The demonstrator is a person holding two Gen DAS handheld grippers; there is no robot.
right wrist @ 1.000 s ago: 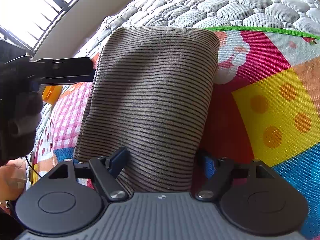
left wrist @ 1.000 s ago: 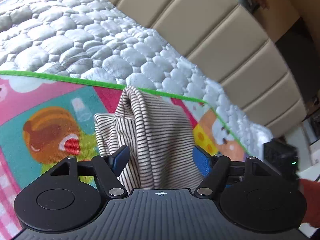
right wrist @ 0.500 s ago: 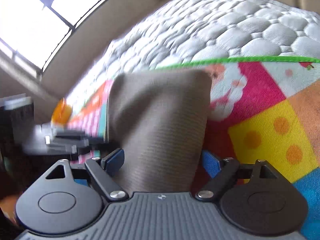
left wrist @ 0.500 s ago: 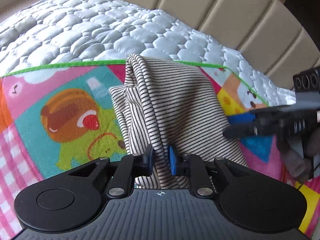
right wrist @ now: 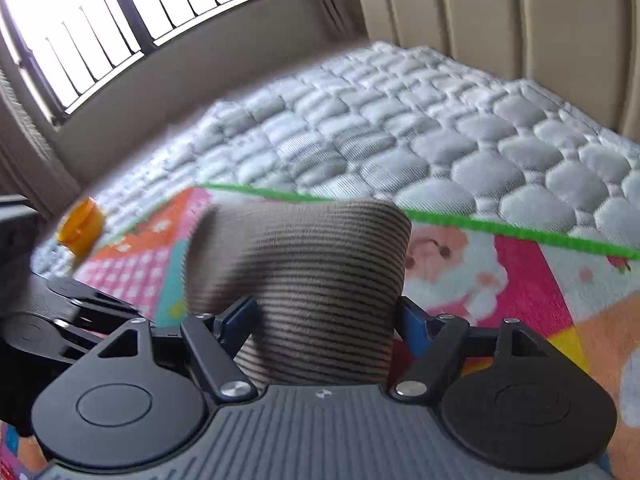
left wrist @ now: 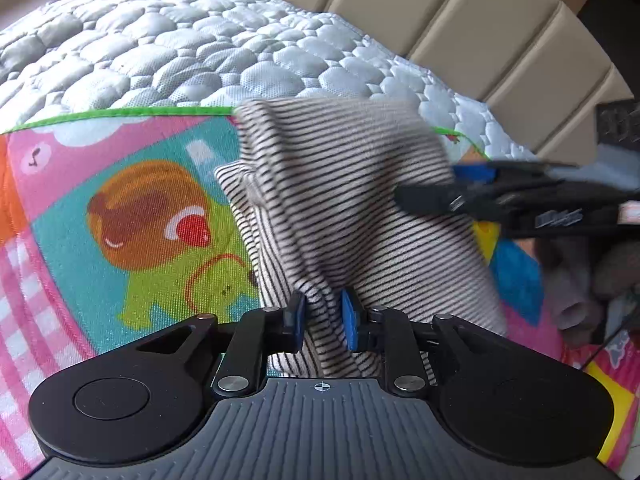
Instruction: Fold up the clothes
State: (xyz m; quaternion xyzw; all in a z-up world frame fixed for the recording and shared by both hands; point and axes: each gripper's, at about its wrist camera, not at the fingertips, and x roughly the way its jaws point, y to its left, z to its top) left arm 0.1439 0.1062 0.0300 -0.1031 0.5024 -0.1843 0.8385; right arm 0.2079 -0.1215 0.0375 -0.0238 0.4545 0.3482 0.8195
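A striped beige-and-black garment (left wrist: 340, 200) lies folded on a colourful play mat (left wrist: 132, 208). My left gripper (left wrist: 322, 320) is shut on a bunched fold of it at its near edge. The garment also shows in the right wrist view (right wrist: 320, 280), lifted and curling between the wide-apart blue pads of my right gripper (right wrist: 326, 320), which is open around it. The right gripper also shows in the left wrist view (left wrist: 460, 196), reaching in from the right over the garment's right edge.
The mat has a green border (right wrist: 500, 228) and lies on a grey quilted mattress (left wrist: 160, 48). A beige padded headboard (left wrist: 460, 20) stands behind. An orange round object (right wrist: 80, 228) sits at the mat's left. A window (right wrist: 100, 32) is at the far left.
My left gripper stays shut on the garment's fold and has lifted it a little. The right gripper has tilted up and moved along the garment, whose far end now curls upward.
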